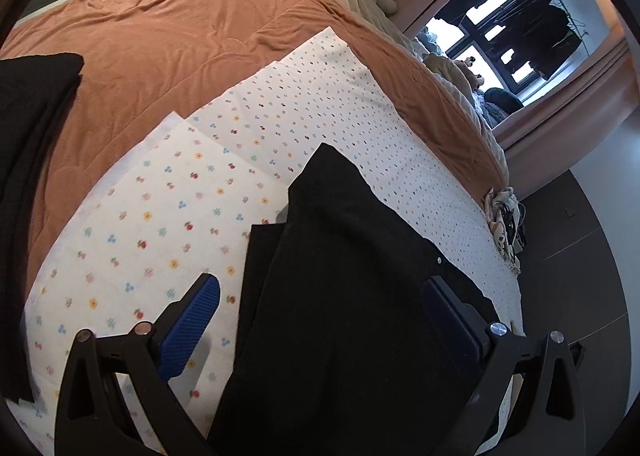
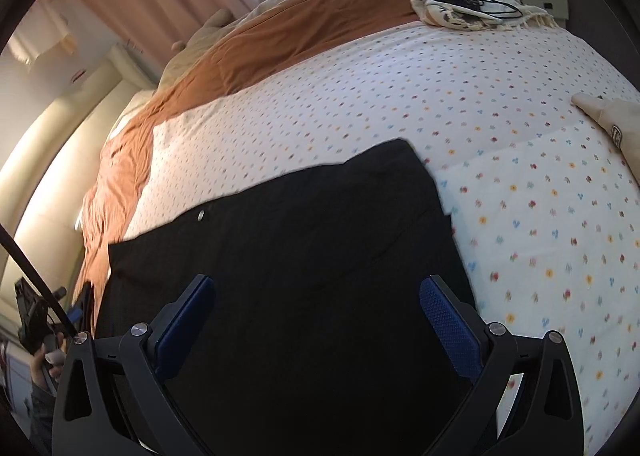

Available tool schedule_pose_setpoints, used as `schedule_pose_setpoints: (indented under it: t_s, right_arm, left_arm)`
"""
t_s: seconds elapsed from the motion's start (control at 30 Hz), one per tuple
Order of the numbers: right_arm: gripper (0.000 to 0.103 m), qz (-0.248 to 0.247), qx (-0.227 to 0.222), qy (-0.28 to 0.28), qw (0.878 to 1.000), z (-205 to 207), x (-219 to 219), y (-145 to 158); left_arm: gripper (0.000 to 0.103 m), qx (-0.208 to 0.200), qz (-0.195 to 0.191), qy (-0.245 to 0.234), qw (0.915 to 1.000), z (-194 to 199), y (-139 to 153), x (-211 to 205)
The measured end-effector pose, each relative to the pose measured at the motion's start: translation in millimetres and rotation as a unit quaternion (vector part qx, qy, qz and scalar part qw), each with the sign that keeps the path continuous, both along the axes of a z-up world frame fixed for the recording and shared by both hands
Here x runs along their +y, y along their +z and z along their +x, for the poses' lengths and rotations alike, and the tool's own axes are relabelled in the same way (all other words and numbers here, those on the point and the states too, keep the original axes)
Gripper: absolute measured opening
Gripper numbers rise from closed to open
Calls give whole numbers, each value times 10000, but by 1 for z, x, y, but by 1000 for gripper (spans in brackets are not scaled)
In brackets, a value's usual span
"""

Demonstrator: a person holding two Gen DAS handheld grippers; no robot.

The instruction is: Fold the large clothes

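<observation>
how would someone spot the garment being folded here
Find the bed with the orange blanket. Over its near part lies a white flower-print sheet, and on that the black garment, dark, plain, with one small silver button.

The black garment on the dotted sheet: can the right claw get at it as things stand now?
Probably yes. The right claw stands open just above the black garment, which lies flat on the dotted sheet. Nothing sits between the pads and the cloth.
</observation>
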State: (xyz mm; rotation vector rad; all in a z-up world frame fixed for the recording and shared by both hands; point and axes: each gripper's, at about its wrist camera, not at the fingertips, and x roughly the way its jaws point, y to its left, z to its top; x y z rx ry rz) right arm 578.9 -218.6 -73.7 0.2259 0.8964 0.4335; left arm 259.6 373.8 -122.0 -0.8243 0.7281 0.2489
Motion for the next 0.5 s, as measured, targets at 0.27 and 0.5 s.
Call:
schedule_pose_setpoints:
  t_s: [0.27,0.5]
  right_arm:
    - [98,-494,-131,634,9967,-63,53,-2]
    - [92,-670,-184,1236,9899,-108,98,-2]
  left_arm:
    - [85,94,-199,212,9995,-72,-19,-14]
    - [81,30,-429,203,9989,-117,-36,-34]
